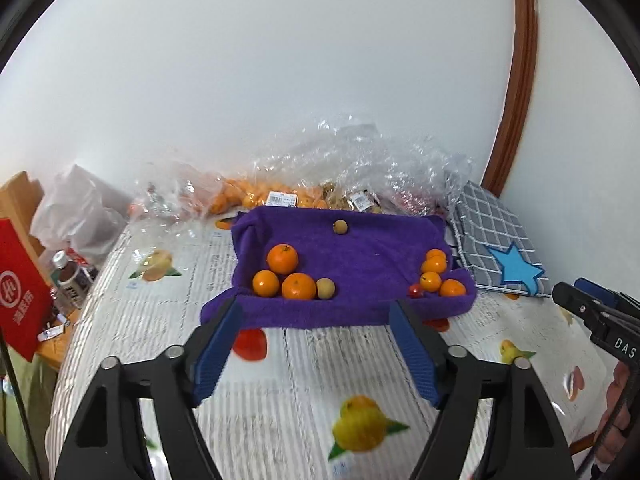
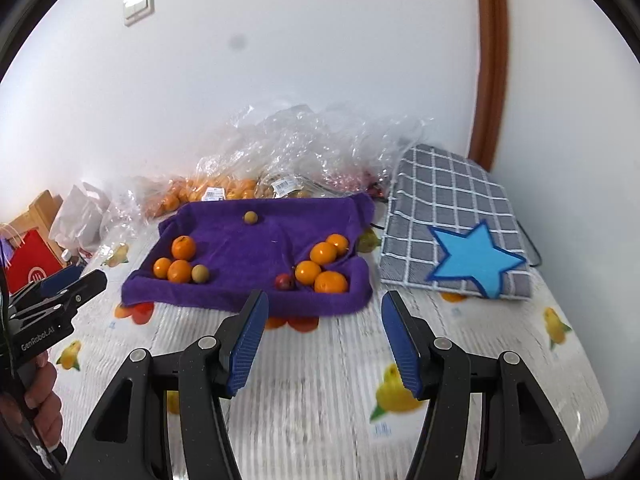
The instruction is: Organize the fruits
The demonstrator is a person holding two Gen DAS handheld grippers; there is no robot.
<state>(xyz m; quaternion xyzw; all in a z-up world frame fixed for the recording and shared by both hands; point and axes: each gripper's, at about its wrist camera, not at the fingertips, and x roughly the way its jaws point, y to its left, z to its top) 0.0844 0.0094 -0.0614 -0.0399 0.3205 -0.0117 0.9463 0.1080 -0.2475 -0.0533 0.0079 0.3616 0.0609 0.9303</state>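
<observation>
A crumpled clear plastic bag of oranges (image 1: 256,196) and a grey checked cushion with a blue star (image 2: 452,236) are seen at twelve and two o'clock of the purple towel-lined tray (image 1: 360,256), where loose oranges (image 1: 283,259) are gathered. The left gripper (image 1: 316,344) and right gripper (image 2: 322,340) are held tilted downward before the tray, fingers spread, nothing between them.

Two wrist views, angled down across the table (image 1: 304,360) from near, sharing the purple towel (image 1: 360,248) with fruit, wall behind.
</observation>
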